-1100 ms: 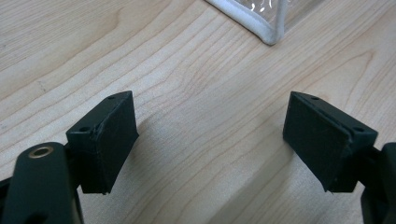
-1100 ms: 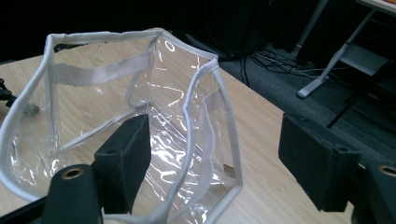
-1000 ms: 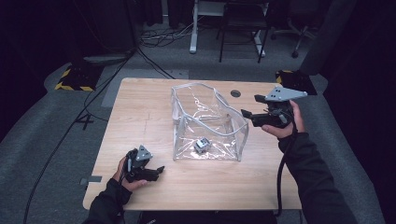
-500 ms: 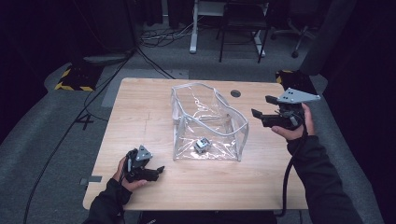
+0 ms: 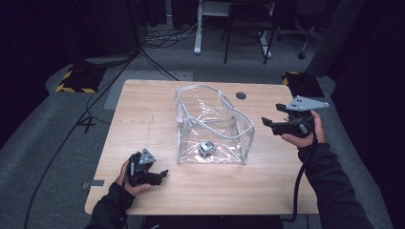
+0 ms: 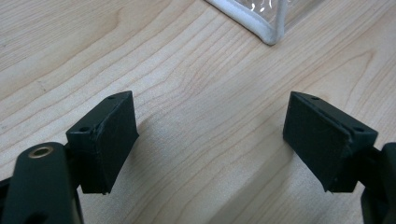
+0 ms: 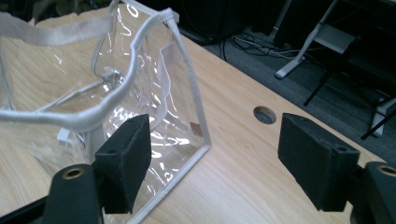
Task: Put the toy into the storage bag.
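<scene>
A clear plastic bag (image 5: pixel 212 126) with white trim is standing open-topped near the middle of the wooden surface (image 5: pixel 143 109), and a small grey object (image 5: pixel 207 148) is lying inside it on the bottom, toward the person's side. The left gripper (image 5: pixel 160 174) is resting low on the surface near the front left corner, held in the person's left hand (image 5: pixel 131 177), its jaws standing wide apart with only bare wood between them; in the left gripper view a white-edged corner of the bag (image 6: pixel 271 32) is lying just ahead of the jaws, apart from them. The right gripper (image 5: pixel 265 125) is hovering beside the bag's right end, pointing at it, held by the right hand (image 5: pixel 305 136). Its jaws are gaping open and gripping nothing; in the right gripper view the bag's upright white seam (image 7: pixel 194 100) is sitting ahead of them, untouched. A round hole (image 7: pixel 265 115) in the surface is showing beyond the bag.
</scene>
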The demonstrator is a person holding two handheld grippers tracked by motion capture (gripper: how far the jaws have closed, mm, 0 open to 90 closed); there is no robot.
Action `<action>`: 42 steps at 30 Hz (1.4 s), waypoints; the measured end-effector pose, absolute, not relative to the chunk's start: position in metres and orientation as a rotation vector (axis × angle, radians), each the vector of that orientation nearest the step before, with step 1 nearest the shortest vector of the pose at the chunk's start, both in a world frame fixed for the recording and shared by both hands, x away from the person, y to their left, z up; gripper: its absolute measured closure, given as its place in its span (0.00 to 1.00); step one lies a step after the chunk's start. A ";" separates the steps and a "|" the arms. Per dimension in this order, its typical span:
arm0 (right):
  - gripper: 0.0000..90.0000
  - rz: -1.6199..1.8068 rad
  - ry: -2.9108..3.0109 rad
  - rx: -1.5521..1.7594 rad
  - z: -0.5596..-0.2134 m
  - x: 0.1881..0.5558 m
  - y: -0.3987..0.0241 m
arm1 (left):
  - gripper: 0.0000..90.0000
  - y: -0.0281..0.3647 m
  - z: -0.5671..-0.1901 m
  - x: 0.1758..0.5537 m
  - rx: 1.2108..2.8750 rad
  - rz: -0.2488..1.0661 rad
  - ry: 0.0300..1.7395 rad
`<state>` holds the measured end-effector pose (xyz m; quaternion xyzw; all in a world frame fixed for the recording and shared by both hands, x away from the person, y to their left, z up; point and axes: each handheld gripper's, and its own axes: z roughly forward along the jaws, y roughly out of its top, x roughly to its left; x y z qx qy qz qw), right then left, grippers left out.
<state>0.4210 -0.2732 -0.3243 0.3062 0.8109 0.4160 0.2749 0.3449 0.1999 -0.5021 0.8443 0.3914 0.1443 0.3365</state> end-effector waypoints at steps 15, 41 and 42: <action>0.27 1.018 2.223 0.855 -0.360 0.417 -0.281 | 0.20 0.200 -0.502 0.345 2.201 0.376 1.021; 0.26 0.918 2.277 0.890 -0.408 0.397 -0.294 | 0.20 0.200 -0.502 0.345 2.201 0.376 1.020; 0.26 0.904 2.278 0.878 -0.409 0.396 -0.296 | 0.20 0.200 -0.502 0.345 2.201 0.376 1.020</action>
